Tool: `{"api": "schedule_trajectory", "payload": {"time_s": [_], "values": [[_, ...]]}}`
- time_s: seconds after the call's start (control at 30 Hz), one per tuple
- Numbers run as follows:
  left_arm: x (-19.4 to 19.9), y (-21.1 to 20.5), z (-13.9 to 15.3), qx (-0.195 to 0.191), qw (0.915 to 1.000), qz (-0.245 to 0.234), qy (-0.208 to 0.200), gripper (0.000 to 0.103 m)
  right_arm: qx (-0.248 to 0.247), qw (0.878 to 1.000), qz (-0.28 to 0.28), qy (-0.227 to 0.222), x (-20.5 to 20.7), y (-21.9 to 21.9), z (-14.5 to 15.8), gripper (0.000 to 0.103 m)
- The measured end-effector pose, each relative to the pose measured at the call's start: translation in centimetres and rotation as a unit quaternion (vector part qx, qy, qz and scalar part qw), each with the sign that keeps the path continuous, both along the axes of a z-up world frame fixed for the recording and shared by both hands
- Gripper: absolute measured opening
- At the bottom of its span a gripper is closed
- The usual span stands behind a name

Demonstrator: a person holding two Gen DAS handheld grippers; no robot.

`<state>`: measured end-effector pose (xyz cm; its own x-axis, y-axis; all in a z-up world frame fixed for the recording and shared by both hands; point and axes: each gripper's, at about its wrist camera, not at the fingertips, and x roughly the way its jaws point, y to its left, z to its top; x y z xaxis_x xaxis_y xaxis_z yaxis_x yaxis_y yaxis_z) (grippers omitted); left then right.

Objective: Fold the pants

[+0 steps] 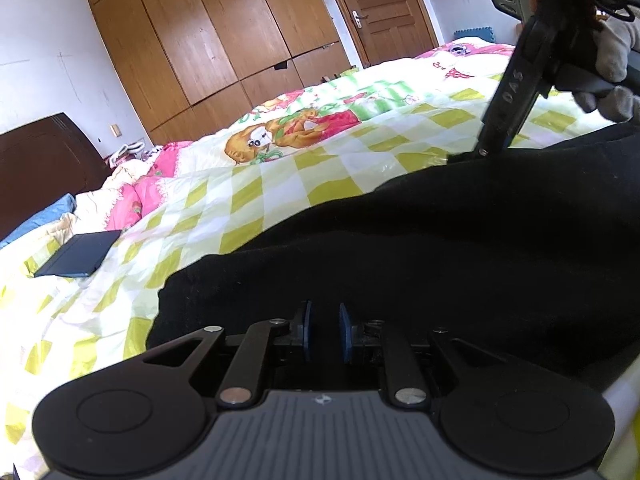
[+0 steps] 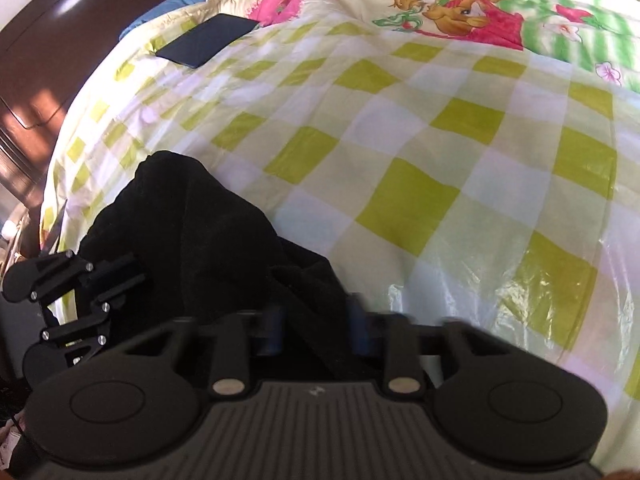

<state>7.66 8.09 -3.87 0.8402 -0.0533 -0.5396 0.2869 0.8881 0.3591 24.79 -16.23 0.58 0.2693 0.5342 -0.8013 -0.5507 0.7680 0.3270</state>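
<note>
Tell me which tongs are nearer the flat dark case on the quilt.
The left tongs: they sit at the pants end on the side of the case, toward the headboard; the right tongs meet the pants' opposite end.

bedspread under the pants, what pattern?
The bedspread has yellow-green and white checks, with a cartoon print at the far end. Right wrist view shows it best.

I am seeing a dark tablet lying at eleven o'clock on the checked quilt, with wooden wardrobes standing beyond.
</note>
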Motion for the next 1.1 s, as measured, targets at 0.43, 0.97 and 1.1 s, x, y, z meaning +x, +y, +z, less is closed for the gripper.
{"api": "schedule_trajectory", "payload": {"time_s": [0.43, 0.97, 1.1], "values": [[-0.2, 0.7, -1.4, 0.034, 0.9987, 0.038, 0.004, 0.04, 0.096, 0.97, -0.22, -0.023, 2.3, -8.2, 0.3, 0.009], [-1.4, -2.3, -0.7, 0.079, 0.9968, 0.005, 0.01, 0.047, 0.064, 0.96, -0.269, -0.049, -7.5, -15.1, 1.3, 0.018], [-1.7, -4.0, -0.5, 0.098, 0.9951, -0.011, 0.015, 0.048, 0.098, 0.976, -0.188, -0.053, -9.0, -12.4, 1.2, 0.024]]}}
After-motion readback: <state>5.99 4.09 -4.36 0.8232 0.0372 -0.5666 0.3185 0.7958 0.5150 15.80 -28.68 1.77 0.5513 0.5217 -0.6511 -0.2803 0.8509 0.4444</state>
